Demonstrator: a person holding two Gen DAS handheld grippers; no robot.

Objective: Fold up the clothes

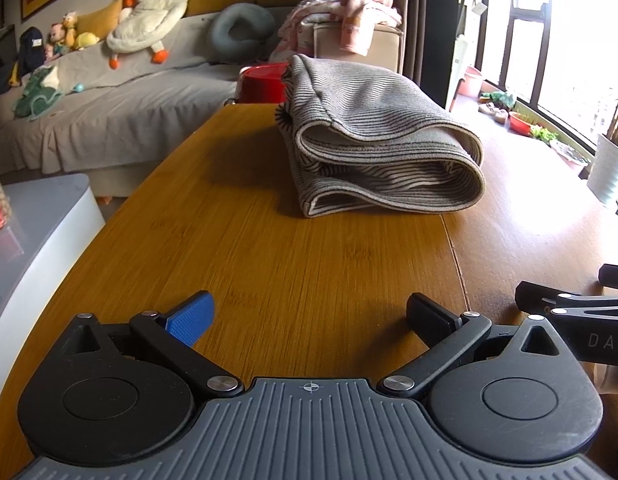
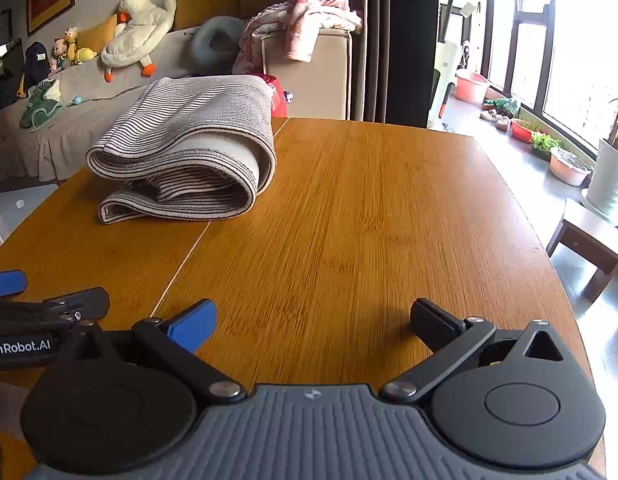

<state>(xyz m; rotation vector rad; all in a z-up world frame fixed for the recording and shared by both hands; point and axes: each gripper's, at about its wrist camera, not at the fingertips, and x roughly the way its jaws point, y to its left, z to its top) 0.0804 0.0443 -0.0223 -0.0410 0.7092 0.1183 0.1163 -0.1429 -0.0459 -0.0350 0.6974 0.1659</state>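
"DAS" on the right gripper (image 1: 565, 304); "enRobot.AI" on the left gripper (image 2: 49, 300)

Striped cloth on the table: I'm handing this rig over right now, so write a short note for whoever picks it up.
Left hand-held gripper: open, empty, low over the wooden table.
Right hand-held gripper: open, empty, beside the left one.
Grey striped folded cloth: lies in loose layers on the table's far part, apart from both grippers.
Done: the cloth is folded over itself several times.
Left: the layers bulge and the edges are uneven; perhaps flatten or square it. No other garment is on the table.
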